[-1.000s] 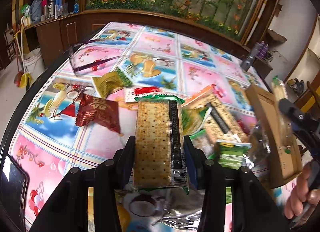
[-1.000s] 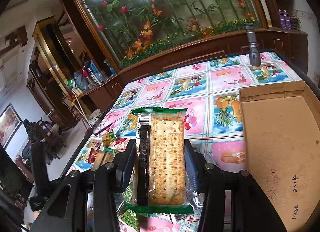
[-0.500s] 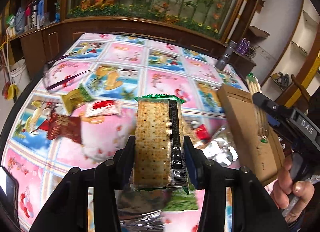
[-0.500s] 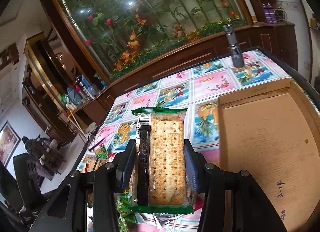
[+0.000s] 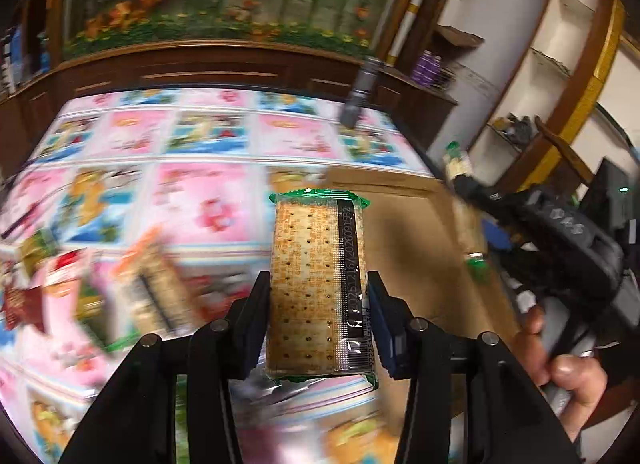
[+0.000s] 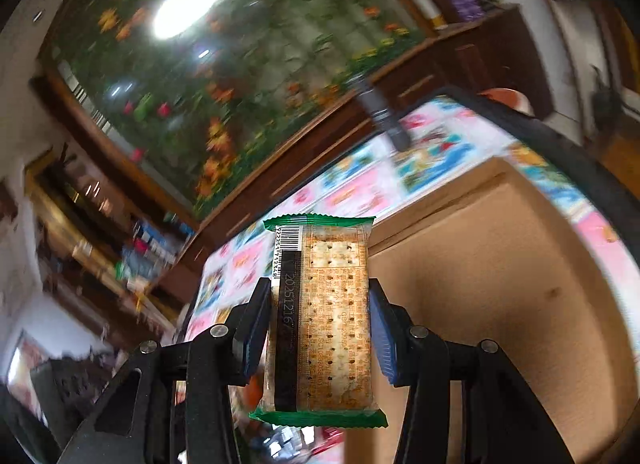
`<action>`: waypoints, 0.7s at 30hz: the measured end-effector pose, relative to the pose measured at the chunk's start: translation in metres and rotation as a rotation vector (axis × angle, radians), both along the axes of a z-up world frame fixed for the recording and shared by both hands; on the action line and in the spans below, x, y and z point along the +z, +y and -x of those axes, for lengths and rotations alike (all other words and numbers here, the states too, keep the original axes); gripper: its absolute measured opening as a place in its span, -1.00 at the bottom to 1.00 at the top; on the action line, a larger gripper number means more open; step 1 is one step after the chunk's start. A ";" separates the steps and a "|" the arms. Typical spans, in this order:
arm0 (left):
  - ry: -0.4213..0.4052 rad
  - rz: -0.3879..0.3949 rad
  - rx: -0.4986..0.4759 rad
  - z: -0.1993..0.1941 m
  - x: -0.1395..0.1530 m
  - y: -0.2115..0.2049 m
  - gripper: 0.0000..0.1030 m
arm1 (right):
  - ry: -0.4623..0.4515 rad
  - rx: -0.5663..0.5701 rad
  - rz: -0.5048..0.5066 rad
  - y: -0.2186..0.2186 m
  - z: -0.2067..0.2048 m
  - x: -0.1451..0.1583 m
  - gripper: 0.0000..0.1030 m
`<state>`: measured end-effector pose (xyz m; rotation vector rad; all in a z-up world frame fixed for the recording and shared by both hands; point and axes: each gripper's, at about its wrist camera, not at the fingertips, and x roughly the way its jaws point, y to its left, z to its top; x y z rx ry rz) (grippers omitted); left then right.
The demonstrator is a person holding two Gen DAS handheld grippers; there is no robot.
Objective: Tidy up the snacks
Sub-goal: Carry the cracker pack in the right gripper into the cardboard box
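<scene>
My left gripper [image 5: 318, 320] is shut on a clear, green-edged cracker packet [image 5: 318, 284] and holds it above the table, near the left edge of the open cardboard box [image 5: 424, 248]. My right gripper [image 6: 318, 328] is shut on a second cracker packet [image 6: 324, 316], held over the box [image 6: 500, 284]. In the left wrist view the right gripper [image 5: 464, 179] shows at the right with its packet [image 5: 458, 159] edge-on, over the box. A blurred heap of other snack packets [image 5: 80, 288] lies on the table to the left.
The table has a bright pink and blue picture cloth [image 5: 200, 199]. A grey flashlight [image 5: 358, 97] stands at the far side; it also shows in the right wrist view [image 6: 380, 111]. A dark wooden cabinet [image 5: 224, 67] runs behind the table. The person's hand [image 5: 560, 376] is at the right.
Both grippers have swung to the right with their packets. The box now fills more of both views and the snack heap has slid to the left. The right view has tilted.
</scene>
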<state>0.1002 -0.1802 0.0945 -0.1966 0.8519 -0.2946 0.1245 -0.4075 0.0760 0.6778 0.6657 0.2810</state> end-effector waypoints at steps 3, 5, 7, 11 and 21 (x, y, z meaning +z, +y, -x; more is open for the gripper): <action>0.009 0.026 -0.048 -0.016 -0.003 -0.037 -0.13 | 0.053 -0.066 -0.010 -0.026 -0.008 -0.010 -0.04; 0.029 0.038 -0.072 -0.028 -0.012 -0.060 -0.13 | 0.095 -0.079 -0.040 -0.041 -0.017 -0.019 -0.04; 0.056 0.030 -0.077 -0.039 -0.024 -0.077 -0.13 | 0.135 -0.100 -0.066 -0.053 -0.024 -0.030 -0.04; 0.104 0.017 -0.080 -0.050 -0.050 -0.094 -0.13 | 0.193 -0.106 -0.064 -0.063 -0.033 -0.046 -0.04; 0.143 -0.059 -0.106 -0.049 -0.071 -0.107 -0.13 | 0.313 -0.061 0.172 -0.032 -0.041 -0.061 -0.05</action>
